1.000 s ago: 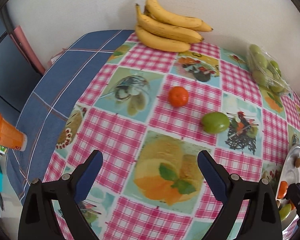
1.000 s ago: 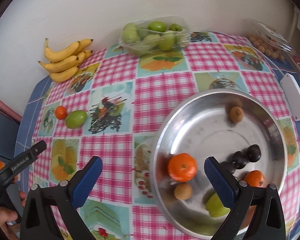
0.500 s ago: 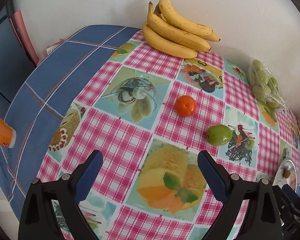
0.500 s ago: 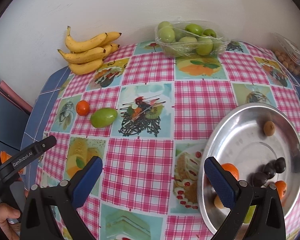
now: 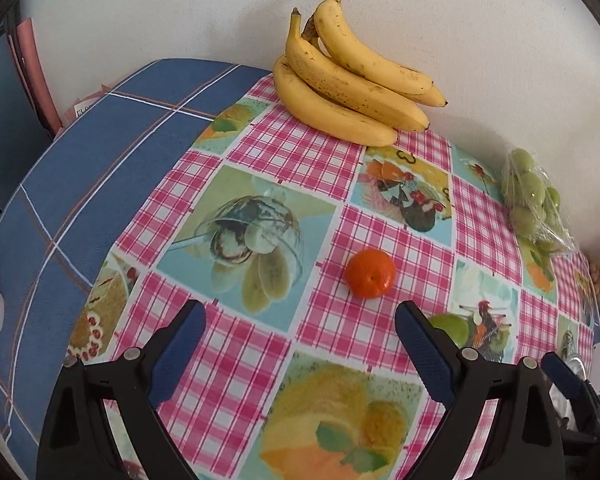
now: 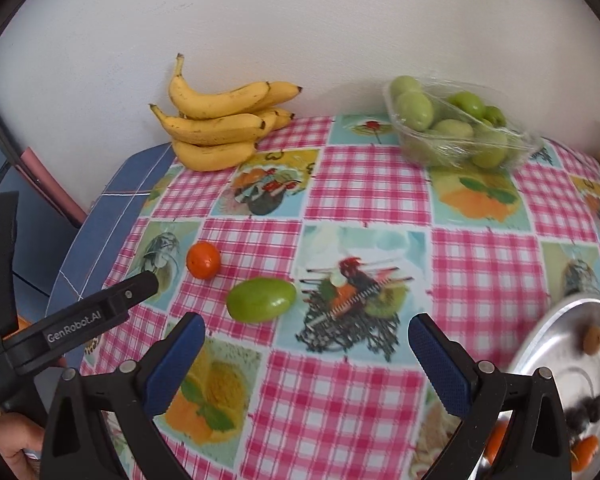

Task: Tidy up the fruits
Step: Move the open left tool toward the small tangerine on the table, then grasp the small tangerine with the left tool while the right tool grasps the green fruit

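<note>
A small orange tangerine [image 5: 370, 273] [image 6: 203, 259] lies on the checked tablecloth, a short way ahead of my open left gripper [image 5: 300, 334] and slightly right of its centre. Beside it rests a green oval fruit [image 6: 261, 299] [image 5: 452, 327], partly hidden behind the left gripper's right finger. My right gripper [image 6: 306, 346] is open and empty, with the green fruit just ahead of its left finger. A steel bowl [image 6: 548, 344] at the right edge of the right wrist view holds several small fruits. The left gripper's body [image 6: 76, 324] shows at the left of the right wrist view.
A bunch of bananas [image 5: 348, 84] [image 6: 216, 124] lies against the white wall. A clear wrapped tray of green fruits [image 6: 456, 124] [image 5: 532, 196] stands at the back right. A blue checked cloth [image 5: 80, 184] covers the table's left part. A hand [image 6: 16, 444] holds the left gripper.
Both grippers have moved forward and left toward the tangerine and the green fruit. The bowl has slid to the right edge of the right wrist view. Both stay open.
</note>
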`<state>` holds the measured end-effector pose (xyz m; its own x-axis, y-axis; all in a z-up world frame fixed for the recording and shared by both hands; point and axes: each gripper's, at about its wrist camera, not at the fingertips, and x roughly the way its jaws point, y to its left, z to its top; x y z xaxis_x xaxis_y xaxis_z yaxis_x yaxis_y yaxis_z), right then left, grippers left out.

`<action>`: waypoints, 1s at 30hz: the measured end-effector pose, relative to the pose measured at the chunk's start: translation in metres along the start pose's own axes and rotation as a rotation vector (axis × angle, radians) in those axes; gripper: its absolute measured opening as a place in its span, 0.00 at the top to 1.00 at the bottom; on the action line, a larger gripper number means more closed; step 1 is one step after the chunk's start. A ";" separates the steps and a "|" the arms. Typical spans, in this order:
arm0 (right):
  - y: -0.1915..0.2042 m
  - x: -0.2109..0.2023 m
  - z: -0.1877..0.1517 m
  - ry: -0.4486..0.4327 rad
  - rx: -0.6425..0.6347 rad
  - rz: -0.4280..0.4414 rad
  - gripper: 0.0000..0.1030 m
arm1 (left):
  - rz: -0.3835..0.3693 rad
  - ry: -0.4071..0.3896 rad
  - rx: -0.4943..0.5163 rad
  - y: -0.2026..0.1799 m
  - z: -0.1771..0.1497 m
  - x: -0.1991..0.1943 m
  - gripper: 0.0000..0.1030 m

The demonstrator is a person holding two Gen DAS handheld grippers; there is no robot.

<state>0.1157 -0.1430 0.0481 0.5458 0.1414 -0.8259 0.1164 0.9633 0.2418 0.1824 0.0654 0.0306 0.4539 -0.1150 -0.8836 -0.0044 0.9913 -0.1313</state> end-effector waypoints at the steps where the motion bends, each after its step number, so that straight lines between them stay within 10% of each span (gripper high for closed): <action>1: 0.004 0.007 0.001 0.001 -0.009 0.003 0.00 | -0.014 -0.001 -0.008 0.001 0.002 0.003 0.07; 14: 0.035 0.074 0.001 0.034 -0.107 0.020 0.05 | -0.097 -0.015 0.039 -0.014 0.017 0.032 0.08; 24: 0.039 0.081 0.001 0.022 -0.111 0.020 0.38 | -0.131 0.004 0.090 -0.032 0.013 0.047 0.42; 30: 0.037 0.081 0.001 0.020 -0.104 0.026 0.40 | -0.157 0.020 0.091 -0.035 0.011 0.050 0.63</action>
<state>0.1654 -0.0962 -0.0096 0.5310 0.1705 -0.8300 0.0149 0.9775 0.2104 0.2148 0.0254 -0.0045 0.4250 -0.2696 -0.8641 0.1466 0.9625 -0.2282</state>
